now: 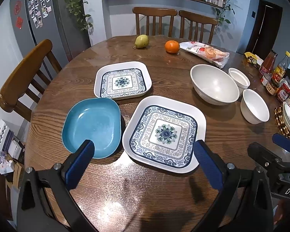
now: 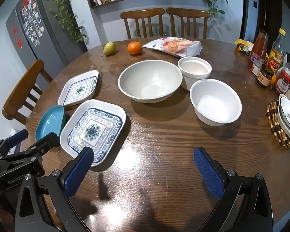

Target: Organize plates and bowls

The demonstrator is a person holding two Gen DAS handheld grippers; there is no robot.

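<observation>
On the round wooden table lie two square blue-patterned plates, a near one and a far one, and a blue plate. To the right stand a large grey bowl, a white bowl and a small white cup-bowl. My left gripper is open and empty, just in front of the near patterned plate and blue plate. My right gripper is open and empty above bare table, in front of the bowls.
A pear, an orange and a snack bag lie at the far side. Bottles and jars stand at the right edge, beside a beaded trivet with a dish. Wooden chairs surround the table.
</observation>
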